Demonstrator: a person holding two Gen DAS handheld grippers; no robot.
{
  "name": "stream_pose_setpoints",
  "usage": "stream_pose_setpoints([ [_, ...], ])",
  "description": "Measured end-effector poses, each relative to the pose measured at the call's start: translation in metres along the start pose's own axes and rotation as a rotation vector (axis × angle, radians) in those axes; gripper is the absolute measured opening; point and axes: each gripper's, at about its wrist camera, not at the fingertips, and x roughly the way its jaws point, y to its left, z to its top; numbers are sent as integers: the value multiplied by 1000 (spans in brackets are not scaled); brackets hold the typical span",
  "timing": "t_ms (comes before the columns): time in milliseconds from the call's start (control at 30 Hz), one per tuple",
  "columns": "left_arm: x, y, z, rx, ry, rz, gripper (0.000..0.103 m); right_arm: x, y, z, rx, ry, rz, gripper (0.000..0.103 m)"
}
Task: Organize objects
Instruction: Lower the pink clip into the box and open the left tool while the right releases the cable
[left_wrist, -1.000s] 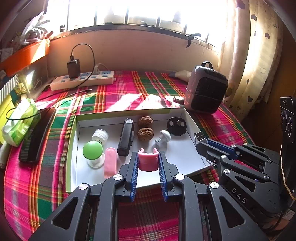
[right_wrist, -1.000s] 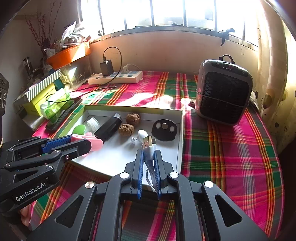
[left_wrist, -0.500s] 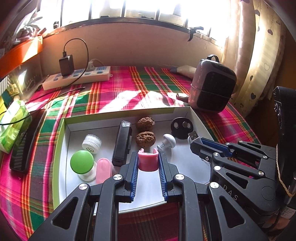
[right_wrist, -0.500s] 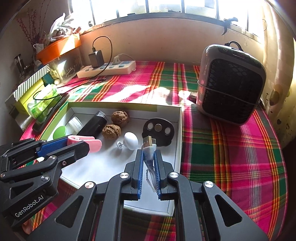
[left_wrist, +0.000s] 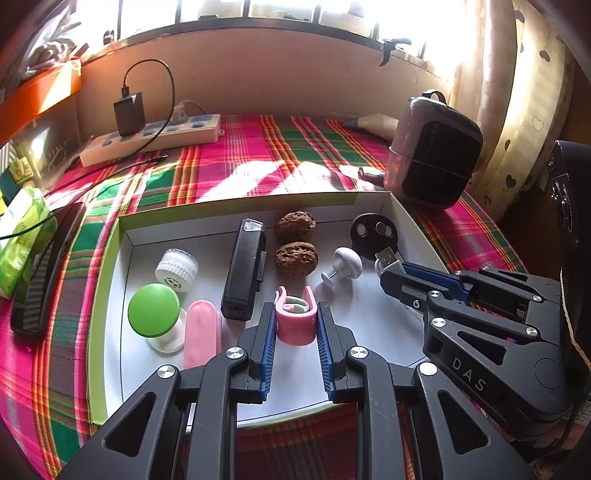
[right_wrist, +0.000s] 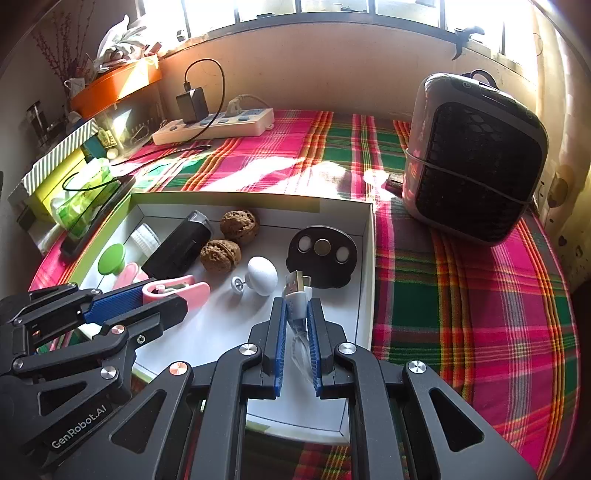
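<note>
Two grippers hang over your white tray (left_wrist: 110, 295), both pitched steeply down toward its floor.

Your left gripper (left_wrist: 296, 325) comes in from the near edge, and its blue pads are clamped on a pink clip (left_wrist: 295, 321), one pad on each flank, so it is closed on the clip. The clip sits right at the fingertips, above the tray's near middle. From the clip, the black case (left_wrist: 243, 269) lies at 11 o'clock, two walnuts (left_wrist: 295, 258) at 12, the white knob (left_wrist: 345, 264) at 1, and the pink tube (left_wrist: 201, 332) and green-capped jar (left_wrist: 155, 312) at 9.

Your right gripper (right_wrist: 296, 314) is shut on a white USB plug (right_wrist: 296, 295); the metal tip pokes out past the pads and the cable trails back between them. It hovers over the tray's right half. From the plug, the black disc (right_wrist: 323, 254) lies at 1 o'clock, very near, the white knob (right_wrist: 261, 275) at 10, just beside. The heater (right_wrist: 472, 158) stands outside the tray at 2 o'clock, on the plaid cloth (right_wrist: 461, 314).
</note>
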Motion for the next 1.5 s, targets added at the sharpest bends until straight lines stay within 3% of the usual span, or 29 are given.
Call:
stream_pose_setpoints([
  [1333,13,-2,-2,8,47,30,20,7,4,-1,-7,0,-18,13],
  [1500,12,-2,-3,14,52,43,21,5,4,-3,2,2,-7,17],
])
